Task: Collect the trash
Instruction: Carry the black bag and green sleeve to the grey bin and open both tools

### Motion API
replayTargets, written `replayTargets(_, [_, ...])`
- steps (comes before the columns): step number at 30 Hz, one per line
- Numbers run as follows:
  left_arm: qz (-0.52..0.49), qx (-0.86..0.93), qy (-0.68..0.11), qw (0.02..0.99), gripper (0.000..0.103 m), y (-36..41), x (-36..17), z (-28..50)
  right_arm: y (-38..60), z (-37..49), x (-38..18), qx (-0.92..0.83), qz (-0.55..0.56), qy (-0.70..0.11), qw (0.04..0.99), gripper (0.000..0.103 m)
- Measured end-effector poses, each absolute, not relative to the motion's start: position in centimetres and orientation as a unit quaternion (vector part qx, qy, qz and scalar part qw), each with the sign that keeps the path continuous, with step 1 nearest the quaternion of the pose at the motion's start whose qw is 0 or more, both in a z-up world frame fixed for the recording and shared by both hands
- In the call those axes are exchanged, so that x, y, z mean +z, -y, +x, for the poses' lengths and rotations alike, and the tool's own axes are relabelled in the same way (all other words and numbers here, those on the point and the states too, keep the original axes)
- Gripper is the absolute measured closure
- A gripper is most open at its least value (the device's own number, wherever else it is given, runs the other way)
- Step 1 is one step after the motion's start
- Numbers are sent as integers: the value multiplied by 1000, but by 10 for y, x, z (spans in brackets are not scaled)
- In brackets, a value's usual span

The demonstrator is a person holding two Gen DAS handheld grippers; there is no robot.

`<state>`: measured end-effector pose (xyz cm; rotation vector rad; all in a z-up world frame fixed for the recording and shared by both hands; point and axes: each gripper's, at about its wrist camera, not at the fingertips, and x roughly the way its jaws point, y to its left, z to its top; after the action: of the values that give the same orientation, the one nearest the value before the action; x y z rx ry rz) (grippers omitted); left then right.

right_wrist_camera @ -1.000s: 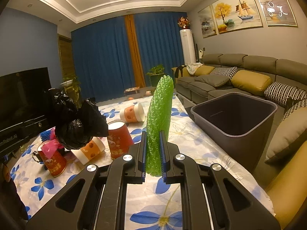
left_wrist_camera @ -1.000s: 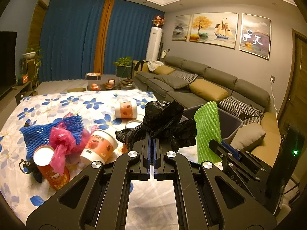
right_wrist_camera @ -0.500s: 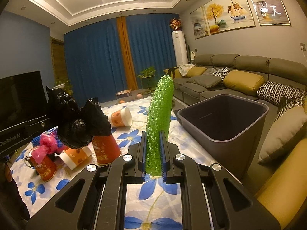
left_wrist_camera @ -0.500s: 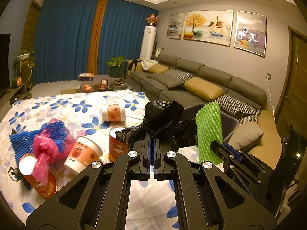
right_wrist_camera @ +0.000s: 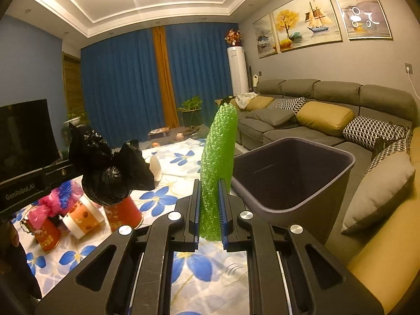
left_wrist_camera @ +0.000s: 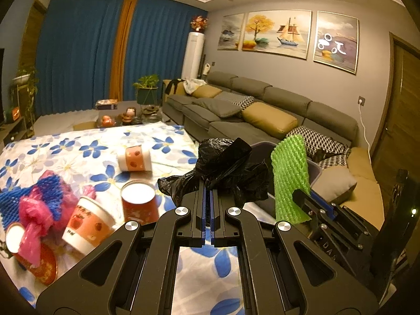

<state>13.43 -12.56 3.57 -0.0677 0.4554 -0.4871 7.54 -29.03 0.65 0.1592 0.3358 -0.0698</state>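
My left gripper [left_wrist_camera: 208,197] is shut on a crumpled black plastic bag [left_wrist_camera: 225,168], held above the table's right edge; the bag also shows in the right wrist view [right_wrist_camera: 110,173]. My right gripper [right_wrist_camera: 208,204] is shut on an upright green foam net [right_wrist_camera: 218,162], which also shows in the left wrist view [left_wrist_camera: 290,181]. The grey trash bin [right_wrist_camera: 291,181] stands open just right of the foam net, beside the table. Its rim peeks out behind the bag in the left wrist view [left_wrist_camera: 315,168].
On the flowered tablecloth [left_wrist_camera: 78,152] lie paper cups [left_wrist_camera: 89,225] [left_wrist_camera: 135,157], a red can [left_wrist_camera: 140,204], a blue foam net [left_wrist_camera: 39,197] and a pink bag [left_wrist_camera: 34,218]. A grey sofa [right_wrist_camera: 328,110] runs along the right wall. A TV [right_wrist_camera: 23,134] stands at left.
Both grippers have moved right toward the bin with their loads. The bin looms larger and nearer in the right wrist view; the table litter has slid left.
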Motion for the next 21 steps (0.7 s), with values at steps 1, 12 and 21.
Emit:
replayTargets(1, [-33, -242, -223, 944, 102, 128, 36, 137, 294, 76, 8, -33, 84, -166, 982, 90])
replayTargets(12, [-31, -278, -209, 937, 102, 175, 52, 161, 332, 92, 21, -62, 84, -140, 985, 90])
replayTargets(21, [-26, -301, -211, 930, 102, 228, 53, 199, 374, 109, 24, -109, 84, -134, 981, 90])
